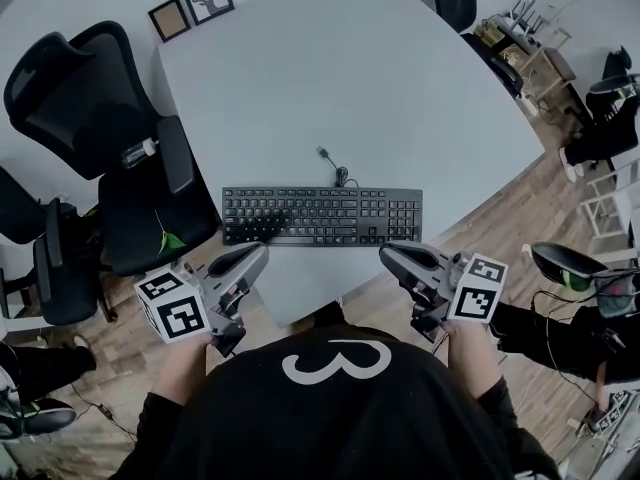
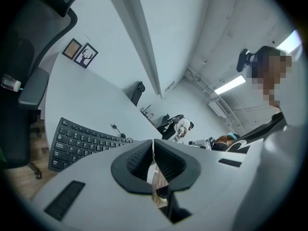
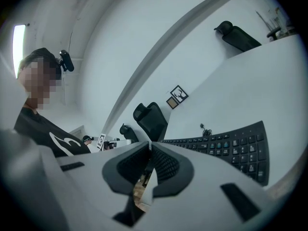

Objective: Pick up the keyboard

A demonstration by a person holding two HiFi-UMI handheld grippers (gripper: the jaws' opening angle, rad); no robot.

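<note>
Black top [image 1: 330, 408] with a white curl printed on it fills the bottom of the head view, right under the camera. Over on the left, a black office chair [image 1: 110, 158] stands against the edge of the bench [image 1: 350, 88]. Now the left hand-held gripper [image 1: 262, 251]: jaws pressed together, nothing between them, tip just short of the front left corner of the keyboard [image 1: 322, 216]. That keyboard lies flat near the bench's front edge, long side facing the person, its cable [image 1: 335, 168] coiled just behind it. Then the right hand-held gripper [image 1: 385, 253], a mirror image: jaws closed and empty too, tip just beside the front right corner. Whether either tip touches the keyboard, can't tell.
</note>
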